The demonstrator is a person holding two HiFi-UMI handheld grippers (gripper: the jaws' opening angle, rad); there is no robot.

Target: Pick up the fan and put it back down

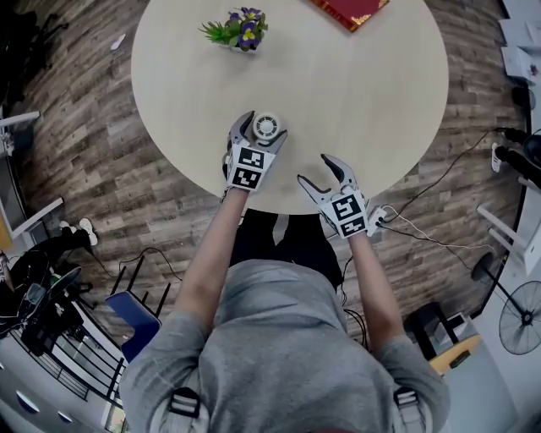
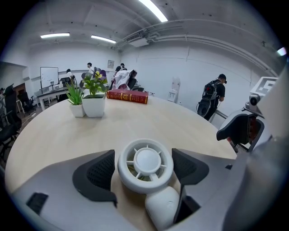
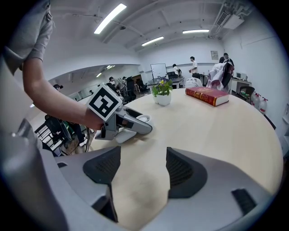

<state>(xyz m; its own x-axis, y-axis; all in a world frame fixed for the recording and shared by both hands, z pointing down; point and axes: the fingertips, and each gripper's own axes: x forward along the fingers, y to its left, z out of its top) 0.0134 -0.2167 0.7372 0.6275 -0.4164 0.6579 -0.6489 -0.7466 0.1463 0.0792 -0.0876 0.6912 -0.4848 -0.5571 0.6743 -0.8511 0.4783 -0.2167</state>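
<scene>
A small white fan (image 1: 265, 127) lies on the round beige table (image 1: 363, 93) near its front edge. My left gripper (image 1: 265, 126) stands around it. In the left gripper view the fan's round grille (image 2: 145, 164) sits between the two dark pads (image 2: 97, 173) with a thin gap on each side, so the jaws are open and the fan rests on the table. My right gripper (image 1: 314, 169) hovers at the table's front edge to the right. It is open, with only bare tabletop between its pads (image 3: 183, 171). From there the left gripper (image 3: 131, 124) and the fan (image 3: 141, 119) show at the left.
A potted plant (image 1: 241, 30) in a white pot stands at the far side, and a red book (image 1: 351, 10) lies at the far right edge. Cables and a floor fan (image 1: 520, 317) are on the wooden floor at the right. People move about in the background.
</scene>
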